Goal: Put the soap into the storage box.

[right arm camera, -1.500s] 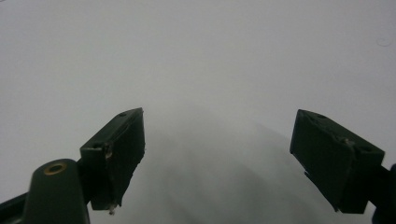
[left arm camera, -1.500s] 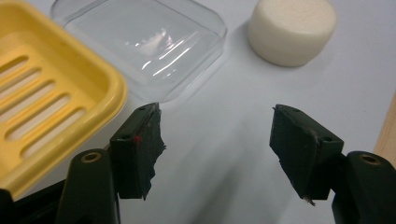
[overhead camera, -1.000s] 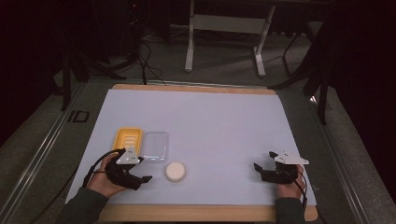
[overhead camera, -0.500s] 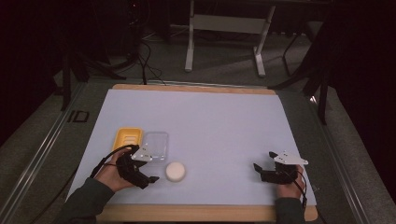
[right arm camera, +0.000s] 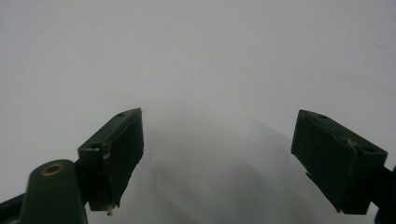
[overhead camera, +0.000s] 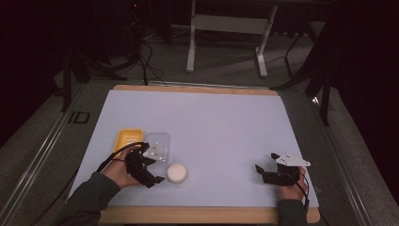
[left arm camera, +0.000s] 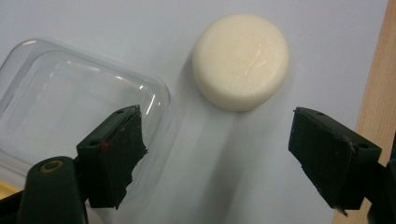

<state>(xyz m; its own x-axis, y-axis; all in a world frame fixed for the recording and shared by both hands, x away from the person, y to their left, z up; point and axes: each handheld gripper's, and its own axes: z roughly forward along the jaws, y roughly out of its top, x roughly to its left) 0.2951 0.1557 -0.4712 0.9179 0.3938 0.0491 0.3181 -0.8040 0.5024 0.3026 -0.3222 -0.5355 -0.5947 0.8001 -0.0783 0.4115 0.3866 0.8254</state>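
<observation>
A cream round puck (overhead camera: 176, 173) (left arm camera: 240, 60) lies flat on the pale mat. My left gripper (overhead camera: 157, 169) (left arm camera: 215, 135) points at it from the left, stopping just short of it. Its jaws have just been opening and stand apart with only bare mat between them. A clear plastic container (overhead camera: 158, 142) (left arm camera: 70, 112) lies beside the puck, partly under the left jaw in the left gripper view. A yellow tray (overhead camera: 128, 138) sits to its left. My right gripper (overhead camera: 261, 173) (right arm camera: 217, 135) rests near the front right, open over bare mat.
The mat covers a wooden board whose front edge (overhead camera: 207, 214) (left arm camera: 373, 93) runs close to both hands. A metal stand (overhead camera: 226, 28) and cables lie on the floor beyond the table.
The left hand has shifted right, from in front of the yellow tray to just left of the puck. The right hand has stayed put.
</observation>
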